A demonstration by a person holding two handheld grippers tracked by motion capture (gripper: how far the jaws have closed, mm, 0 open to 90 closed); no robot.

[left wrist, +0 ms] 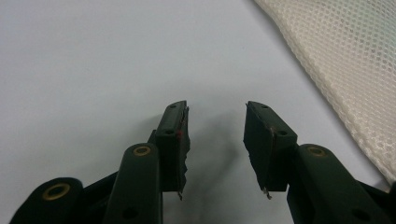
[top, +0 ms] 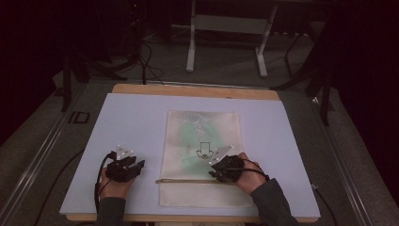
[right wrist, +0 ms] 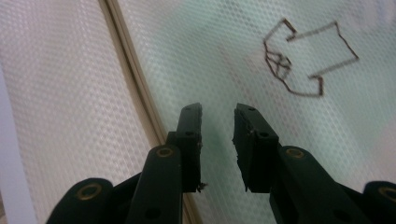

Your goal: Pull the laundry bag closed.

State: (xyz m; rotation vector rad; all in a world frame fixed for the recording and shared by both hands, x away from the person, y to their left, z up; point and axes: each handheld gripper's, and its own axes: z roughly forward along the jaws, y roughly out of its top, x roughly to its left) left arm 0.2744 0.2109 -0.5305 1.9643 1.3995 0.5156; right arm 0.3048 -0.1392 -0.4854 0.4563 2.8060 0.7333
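Mesh bag (top: 202,155) lies flat on the table (top: 131,122), right under your right gripper (top: 225,170).

Its long way runs away from you, and its zipper strip (right wrist: 133,84) lies just left of your right fingers (right wrist: 191,140). Those fingers stand a little apart with nothing between them. Your left gripper (left wrist: 215,140) is open wider, holds nothing, and sits on bare table with the bag edge to its right. Your right hand is nearer. Bare table lies all around the bag.

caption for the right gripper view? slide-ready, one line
Right gripper, jaws slightly apart and empty, over a white mesh laundry bag, beside its zipper line and shirt-outline print.
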